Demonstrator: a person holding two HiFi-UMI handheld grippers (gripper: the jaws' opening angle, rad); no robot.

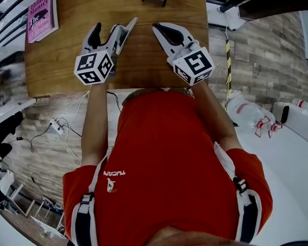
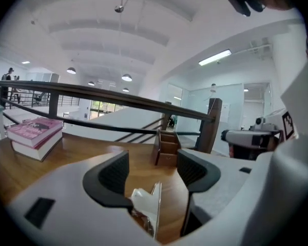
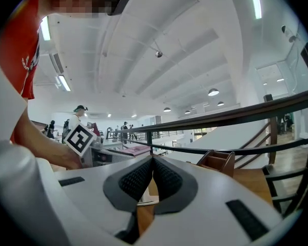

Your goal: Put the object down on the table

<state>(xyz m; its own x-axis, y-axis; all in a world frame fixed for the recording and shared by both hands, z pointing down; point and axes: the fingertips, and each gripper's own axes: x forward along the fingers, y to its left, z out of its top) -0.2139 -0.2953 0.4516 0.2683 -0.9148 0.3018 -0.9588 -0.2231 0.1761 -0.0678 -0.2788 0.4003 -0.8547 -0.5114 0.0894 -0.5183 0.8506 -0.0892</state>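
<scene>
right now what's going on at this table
A person in a red shirt holds two grippers over the wooden table. The left gripper has its jaws apart, with a crinkled silvery packet low between them, unclamped. The right gripper is shut on nothing. Whether the packet rests on the table is unclear.

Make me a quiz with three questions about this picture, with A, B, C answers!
1. Where is the book?
A. far left corner of the table
B. on the floor
C. on a chair

2. What colour is the shirt?
A. blue
B. red
C. green

3. How are the right gripper jaws?
A. wide apart
B. together
C. holding the book

Answers: 1 A, the head view shows it at that corner. 2 B, the shirt is plainly red. 3 B, the right gripper view shows the pads meeting.
</scene>
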